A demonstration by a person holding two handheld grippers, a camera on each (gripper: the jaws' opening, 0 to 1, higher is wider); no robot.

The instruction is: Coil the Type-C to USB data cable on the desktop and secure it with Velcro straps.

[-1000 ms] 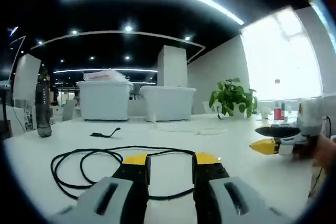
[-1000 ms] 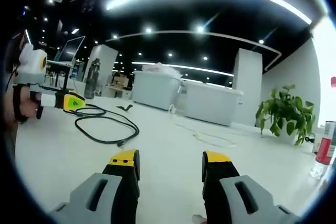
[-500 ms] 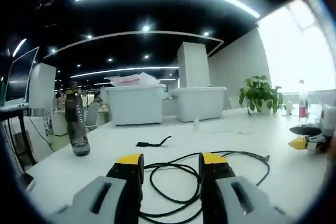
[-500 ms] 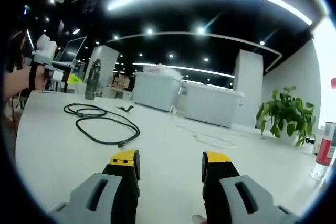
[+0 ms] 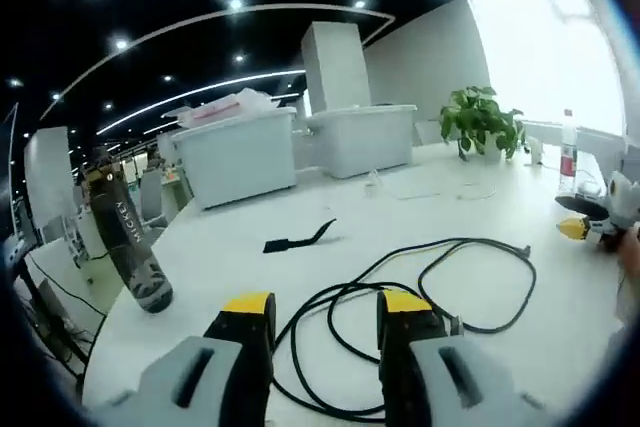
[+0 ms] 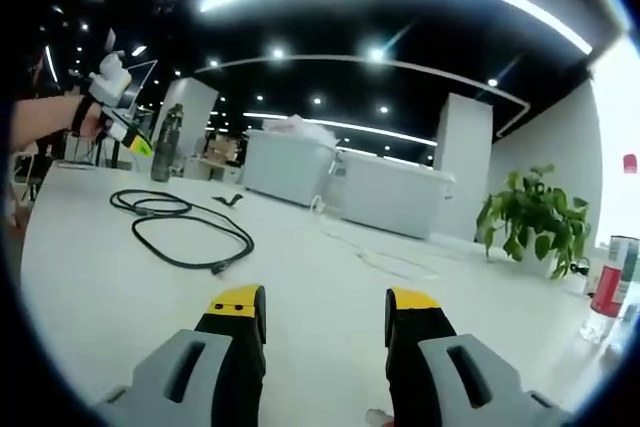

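Starting the coiling, we judge, we hold the left gripper (image 5: 322, 309) and right gripper (image 6: 324, 303) open and empty; next the left must close on the loose black cable (image 5: 440, 287) beneath it.

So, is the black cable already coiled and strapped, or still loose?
Loose: the black cable lies in open loops on the table, and the Velcro strap lies apart.
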